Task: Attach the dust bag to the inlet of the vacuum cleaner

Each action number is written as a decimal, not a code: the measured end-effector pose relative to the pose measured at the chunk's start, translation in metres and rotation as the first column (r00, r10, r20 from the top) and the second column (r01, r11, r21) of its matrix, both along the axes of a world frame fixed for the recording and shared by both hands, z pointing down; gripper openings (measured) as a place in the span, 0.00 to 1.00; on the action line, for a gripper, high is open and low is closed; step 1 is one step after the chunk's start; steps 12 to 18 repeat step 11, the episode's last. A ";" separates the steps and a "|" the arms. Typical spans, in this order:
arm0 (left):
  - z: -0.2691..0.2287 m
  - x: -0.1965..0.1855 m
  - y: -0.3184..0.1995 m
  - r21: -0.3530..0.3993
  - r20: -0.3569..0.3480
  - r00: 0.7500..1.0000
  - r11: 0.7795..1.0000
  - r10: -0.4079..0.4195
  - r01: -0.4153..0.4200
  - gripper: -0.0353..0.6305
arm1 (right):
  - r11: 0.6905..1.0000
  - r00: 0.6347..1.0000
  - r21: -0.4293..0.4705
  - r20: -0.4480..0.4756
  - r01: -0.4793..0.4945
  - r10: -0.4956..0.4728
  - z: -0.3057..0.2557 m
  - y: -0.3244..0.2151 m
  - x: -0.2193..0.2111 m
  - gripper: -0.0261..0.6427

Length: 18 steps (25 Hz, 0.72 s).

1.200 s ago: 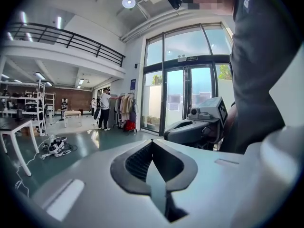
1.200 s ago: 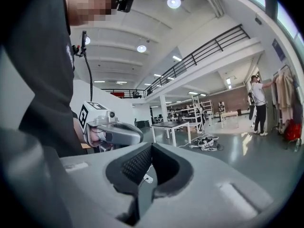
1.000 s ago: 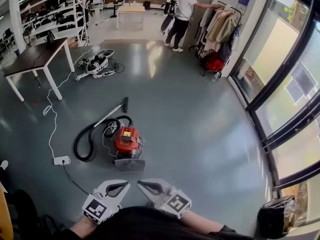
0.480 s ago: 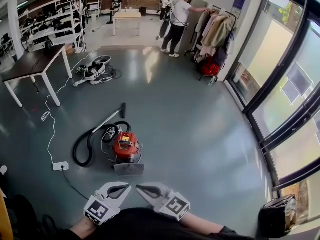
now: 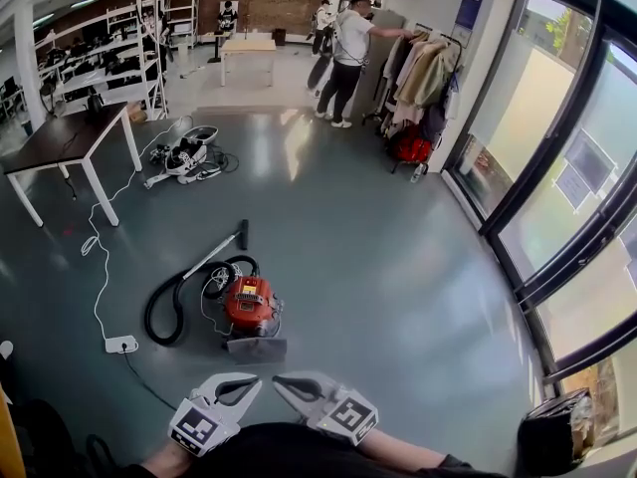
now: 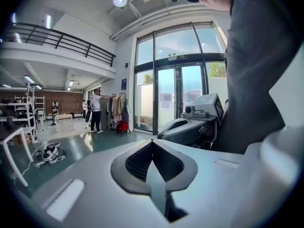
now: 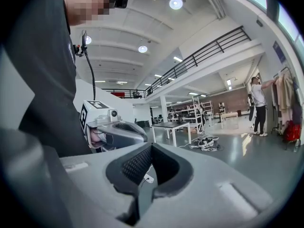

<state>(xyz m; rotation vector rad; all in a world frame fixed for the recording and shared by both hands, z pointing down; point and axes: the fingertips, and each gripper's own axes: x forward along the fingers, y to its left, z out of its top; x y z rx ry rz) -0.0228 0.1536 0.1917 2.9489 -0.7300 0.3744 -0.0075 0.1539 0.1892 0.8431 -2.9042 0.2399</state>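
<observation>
The red vacuum cleaner (image 5: 249,304) sits on the floor ahead of me, its black hose (image 5: 164,307) looped to the left. A flat grey piece (image 5: 256,350) lies against its near side; whether that is the dust bag I cannot tell. My left gripper (image 5: 255,383) and right gripper (image 5: 279,379) are held close to my body, tips facing each other, well short of the vacuum. Both are shut with nothing between the jaws, as the left gripper view (image 6: 153,145) and right gripper view (image 7: 151,148) also show.
A white power strip (image 5: 120,344) and its cable lie left of the vacuum. A dark table (image 5: 60,135) stands at far left, and a second vacuum (image 5: 189,154) beyond it. A person (image 5: 345,48) stands by the clothes rack (image 5: 418,78). Glass wall (image 5: 557,177) on the right.
Both grippers have stayed shut and in place. Only the head view has tipped up a little, so the vacuum sits lower in the picture.
</observation>
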 end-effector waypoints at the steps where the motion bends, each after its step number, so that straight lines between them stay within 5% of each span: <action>1: 0.000 0.000 0.000 -0.001 0.000 1.000 1.000 0.001 -0.001 0.08 | 1.000 1.000 -0.002 0.001 -0.001 0.001 0.001 0.000 0.000 0.03; 18: 0.004 -0.002 0.005 -0.004 0.001 1.000 1.000 0.006 -0.006 0.08 | 1.000 1.000 -0.003 0.001 -0.023 0.023 0.001 0.002 0.000 0.03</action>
